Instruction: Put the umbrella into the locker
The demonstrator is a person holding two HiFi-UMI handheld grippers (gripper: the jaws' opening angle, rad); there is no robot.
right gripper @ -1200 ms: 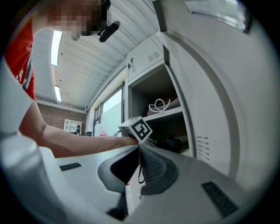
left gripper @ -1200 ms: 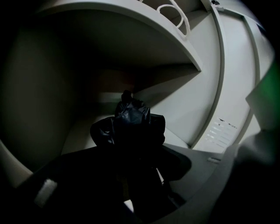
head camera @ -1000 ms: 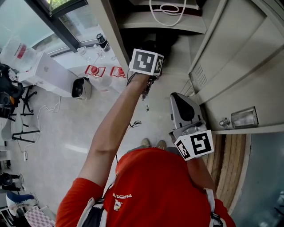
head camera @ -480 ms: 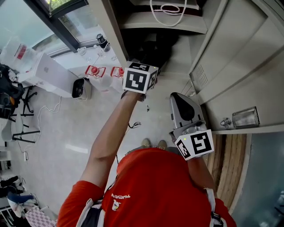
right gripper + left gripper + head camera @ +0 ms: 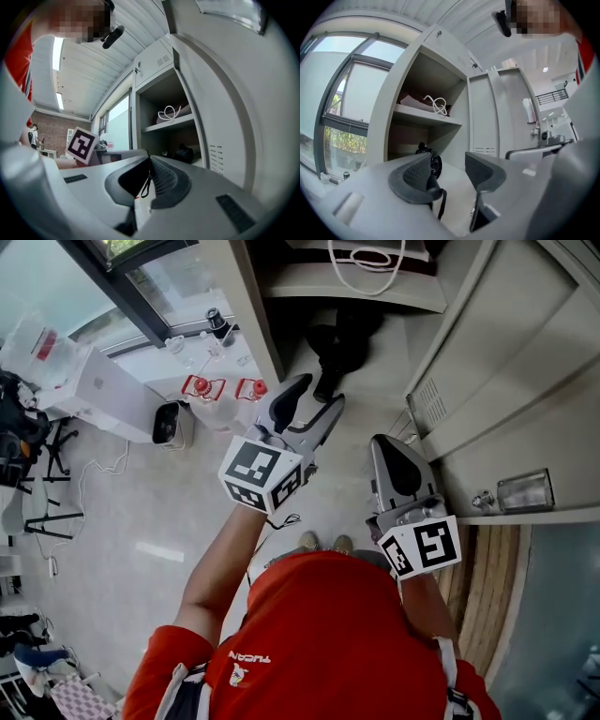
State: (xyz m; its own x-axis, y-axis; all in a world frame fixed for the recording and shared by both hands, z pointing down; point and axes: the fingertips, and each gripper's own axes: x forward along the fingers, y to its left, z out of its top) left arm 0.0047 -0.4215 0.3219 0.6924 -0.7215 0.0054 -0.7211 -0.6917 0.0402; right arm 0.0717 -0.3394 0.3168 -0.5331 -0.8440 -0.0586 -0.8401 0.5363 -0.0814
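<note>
The black folded umbrella (image 5: 339, 341) lies on the floor of the locker's (image 5: 246, 306) lower compartment; it also shows as a dark bundle in the left gripper view (image 5: 434, 163) and the right gripper view (image 5: 184, 153). My left gripper (image 5: 317, 395) hangs just outside the opening, a short way back from the umbrella. It is open, its jaws have just been closing a little, and nothing is between them (image 5: 447, 161). My right gripper (image 5: 387, 442) stays shut and empty beside the open door, pointing at the locker (image 5: 149, 161).
The locker door (image 5: 497, 362) stands open at the right, with a metal latch (image 5: 518, 491) on it. A coiled white cable (image 5: 364, 261) lies on the shelf above the umbrella. Bottles with red labels (image 5: 202, 390) and a white box (image 5: 103, 395) stand left of the locker.
My left gripper has drawn back out of the locker toward the person, and its open jaws now show. The umbrella stays in the lower compartment. The right gripper has not moved.
</note>
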